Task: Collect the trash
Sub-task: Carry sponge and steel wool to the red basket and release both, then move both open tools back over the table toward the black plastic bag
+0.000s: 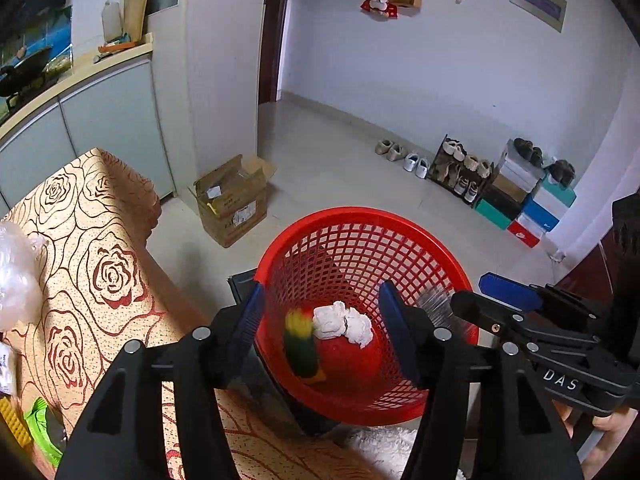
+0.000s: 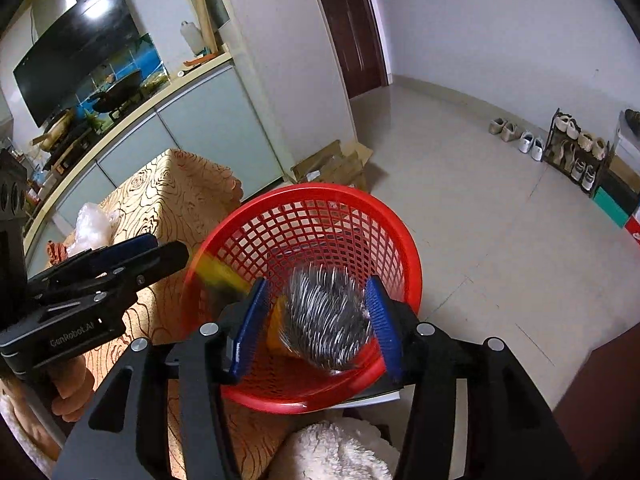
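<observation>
A red mesh basket (image 1: 360, 216) (image 2: 304, 190) stands beside the table. In it lie a crumpled white tissue (image 1: 342, 322) and a green and yellow wrapper (image 1: 302, 348), smeared by motion. My left gripper (image 1: 324, 324) (image 2: 168, 248) hangs open over the basket with nothing between its blue pads. My right gripper (image 2: 316, 324) (image 1: 470, 292) is over the basket's right side, jaws apart. A silvery foil wrapper (image 2: 326, 316) (image 1: 436, 304), blurred, sits between them, with a gap at the left pad. The yellow blur (image 2: 216, 272) is the other wrapper.
The table with a rose-patterned cloth (image 1: 100, 264) is left of the basket, holding a clear plastic bag (image 1: 16, 272) and a green packet (image 1: 40, 428). A cardboard box (image 1: 232, 200), a shoe rack (image 1: 460, 172) and shoeboxes (image 1: 524, 200) stand on the floor. A white fluffy cushion (image 2: 332, 452) lies below.
</observation>
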A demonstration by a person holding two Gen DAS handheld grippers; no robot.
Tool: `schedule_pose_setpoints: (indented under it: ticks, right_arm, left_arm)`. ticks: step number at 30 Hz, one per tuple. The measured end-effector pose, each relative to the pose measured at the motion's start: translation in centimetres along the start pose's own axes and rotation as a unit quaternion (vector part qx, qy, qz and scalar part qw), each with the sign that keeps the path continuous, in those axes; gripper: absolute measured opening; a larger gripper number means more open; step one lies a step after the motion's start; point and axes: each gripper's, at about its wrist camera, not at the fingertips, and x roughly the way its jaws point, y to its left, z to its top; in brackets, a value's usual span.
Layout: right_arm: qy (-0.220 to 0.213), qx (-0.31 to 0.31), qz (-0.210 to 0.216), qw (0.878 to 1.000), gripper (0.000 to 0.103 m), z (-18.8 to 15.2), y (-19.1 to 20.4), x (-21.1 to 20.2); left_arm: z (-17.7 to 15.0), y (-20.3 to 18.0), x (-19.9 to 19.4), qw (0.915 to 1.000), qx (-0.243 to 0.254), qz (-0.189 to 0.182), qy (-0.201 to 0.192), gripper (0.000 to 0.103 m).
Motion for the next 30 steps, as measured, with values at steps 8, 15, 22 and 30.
schedule_pose_setpoints:
  ticks: [8,15,22,30]
  right_arm:
    - [-0.012,-0.005,-0.012,1.0,0.051,-0.1,0.3,-1.2]
    - [-0.03,-0.017,-0.021,0.999,0.055,-0.2,1.3,-2.3]
    - [-0.054,-0.034,-0.019,0.998,0.063,-0.5,3.2,-3.7]
    - [-0.063,-0.067,0.003,0.996,0.063,-1.2,6.6,-4.1]
  left_arm:
    - [-0.1,0.8,-1.7,0.9998,-0.006,0.012,-0.015,0.064]
    - [-0.7,1.7,-4.4,0.9985,-0.012,0.039,-0.037,0.064]
    - [-2.1,2.9,-7.4,0.9953,-0.024,0.073,-0.059,0.064]
    - [-4.7,5.8,-11.5,0.9873,-0.059,0.124,-0.079,0.066]
